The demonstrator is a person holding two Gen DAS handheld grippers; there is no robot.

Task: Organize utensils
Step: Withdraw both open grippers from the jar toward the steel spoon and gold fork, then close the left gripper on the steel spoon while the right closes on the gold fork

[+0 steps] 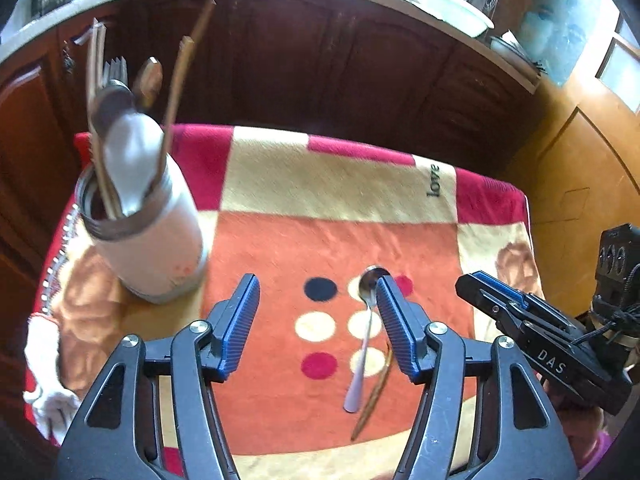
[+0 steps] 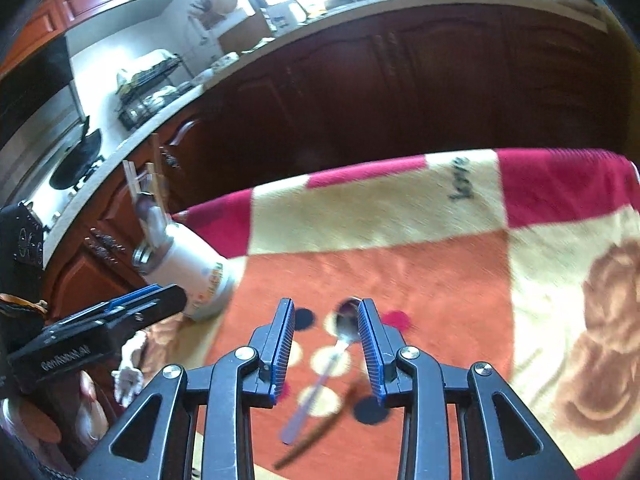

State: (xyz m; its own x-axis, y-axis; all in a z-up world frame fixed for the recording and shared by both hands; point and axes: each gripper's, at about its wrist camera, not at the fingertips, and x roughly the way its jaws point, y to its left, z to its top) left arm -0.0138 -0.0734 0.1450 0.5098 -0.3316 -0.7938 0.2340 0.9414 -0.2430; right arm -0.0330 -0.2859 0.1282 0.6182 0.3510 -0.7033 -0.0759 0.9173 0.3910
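**Spoon and stick left loose beside filled holder**

Blue-ribbed pads of the left hand-held gripper point(image 1: 318, 322) spread wide and gripping nothing, aimed steeply down at the blanket-covered bench point(image 1: 344, 184). Below and slightly right of them, lying flat: a metal spoon point(image 1: 363, 344), bowl away from the camera, and a thin wooden stick point(image 1: 374, 394) just beside its handle. Judged to be the last strays, flat on the soft blanket because not yet collected. Upright at far left, a white utensil holder point(image 1: 154, 240), already crowded with chopsticks, a fork, a white spoon and other spoons; stood on end to keep handles reachable, apparently. Alongside at right, the right hand-held gripper point(image 2: 326, 344), parted more narrowly, also unladen, its pads framing the same spoon's bowl without pressing on it. Both tools converging on one small spot, so each liable to block the other. Behind, dark wooden cabinets point(image 1: 320, 60) and a cluttered worktop with a white basin point(image 1: 456, 8), well apart from the work.
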